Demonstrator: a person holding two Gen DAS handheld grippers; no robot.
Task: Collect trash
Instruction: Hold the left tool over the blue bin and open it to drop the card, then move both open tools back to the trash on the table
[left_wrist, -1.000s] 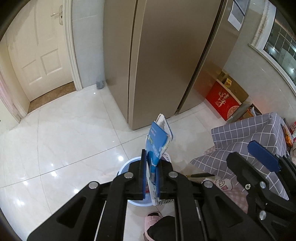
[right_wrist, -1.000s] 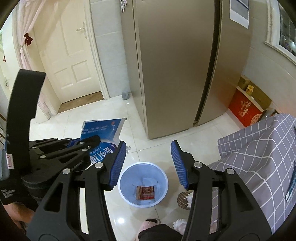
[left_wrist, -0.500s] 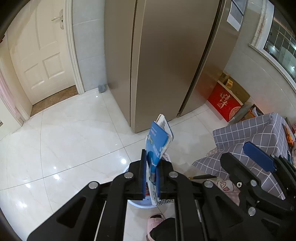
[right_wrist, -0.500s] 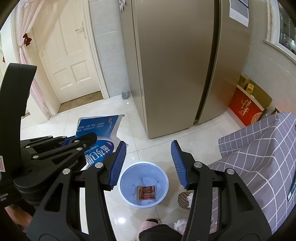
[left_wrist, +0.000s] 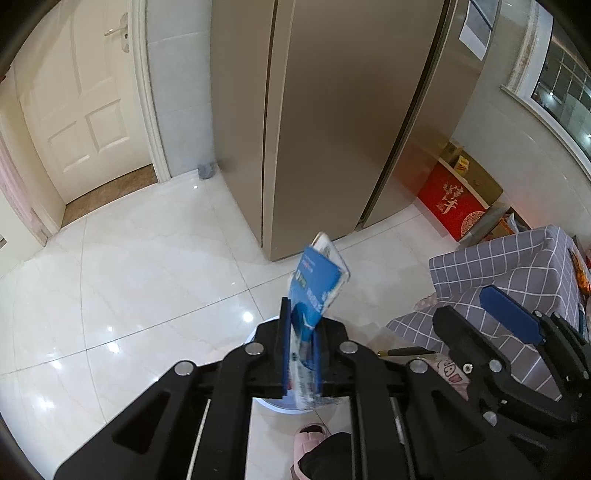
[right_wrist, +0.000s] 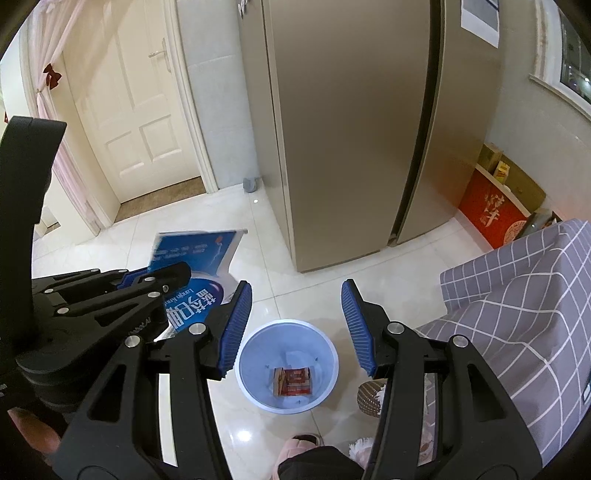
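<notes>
My left gripper (left_wrist: 301, 332) is shut on a flat blue-and-white package (left_wrist: 314, 291), held upright above the floor; the package also shows in the right wrist view (right_wrist: 195, 273), left of my right gripper. My right gripper (right_wrist: 295, 325) is open and empty, held above a light blue trash bin (right_wrist: 288, 363) on the floor. A red wrapper (right_wrist: 293, 380) lies at the bin's bottom. In the left wrist view the bin (left_wrist: 255, 336) is mostly hidden behind the gripper, with only its rim showing.
A tall bronze fridge (right_wrist: 351, 129) stands ahead. A white door (right_wrist: 133, 110) is at the back left. A table with a grey checked cloth (right_wrist: 524, 302) is at the right. A red box (right_wrist: 487, 210) sits by the wall. Pink slippers (right_wrist: 303, 443) are below.
The left gripper with the package has shifted slightly left and away from the right gripper. The right gripper stays open over the bin.
</notes>
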